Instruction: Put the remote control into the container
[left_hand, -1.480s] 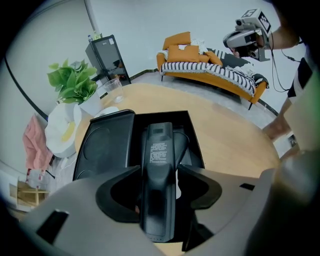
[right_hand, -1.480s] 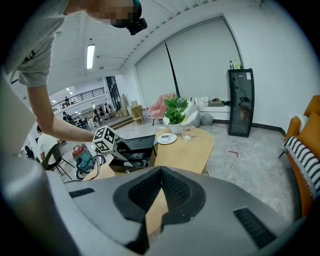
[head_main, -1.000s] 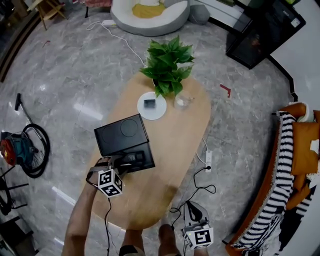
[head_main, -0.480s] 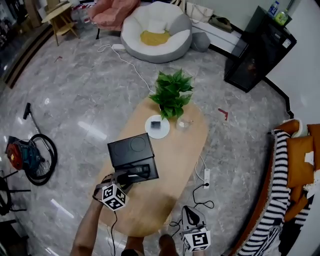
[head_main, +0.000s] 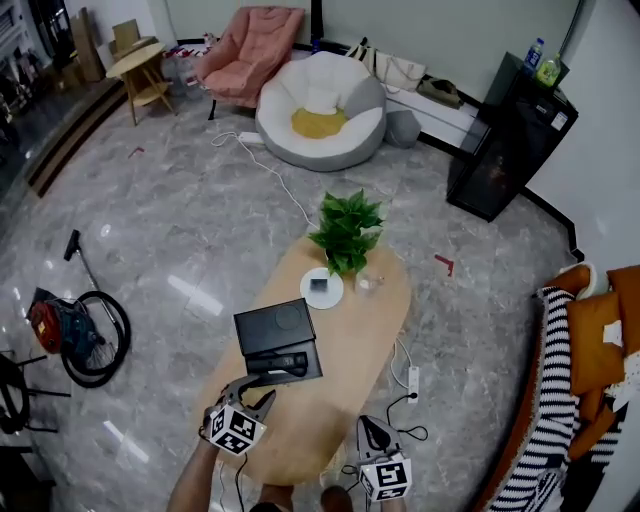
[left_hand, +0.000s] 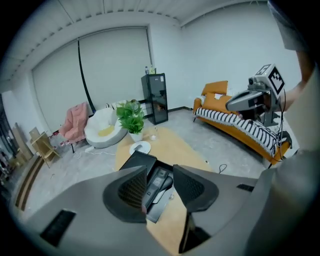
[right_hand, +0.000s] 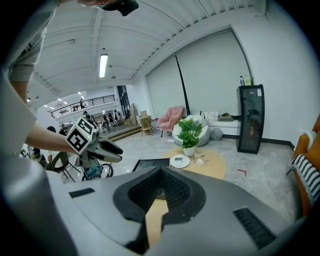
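Note:
A black remote (head_main: 284, 361) lies in the tray of the black container (head_main: 262, 332), whose lid lies open flat behind it on the oval wooden table (head_main: 350, 345). My left gripper (head_main: 256, 390) hovers above the table's near end, short of the container. Its jaws are open and have just been closing, with nothing between them. In the left gripper view the remote (left_hand: 159, 181) shows far below the gap of the left gripper (left_hand: 160, 172). My right gripper (head_main: 372, 427) is shut and empty off the table's near right edge; its jaws (right_hand: 159, 192) meet.
At the table's far end stand a potted plant (head_main: 346, 232), a white plate (head_main: 322, 287) and a small glass (head_main: 368, 283). A power strip with cables (head_main: 413, 378) lies on the floor to the right. A vacuum cleaner (head_main: 70, 330) sits to the left, a striped sofa (head_main: 560, 400) to the right.
My left gripper has pulled back and up from the container toward the table's near end, leaving the remote in the tray. The right gripper has risen too, and the head view takes in more room.

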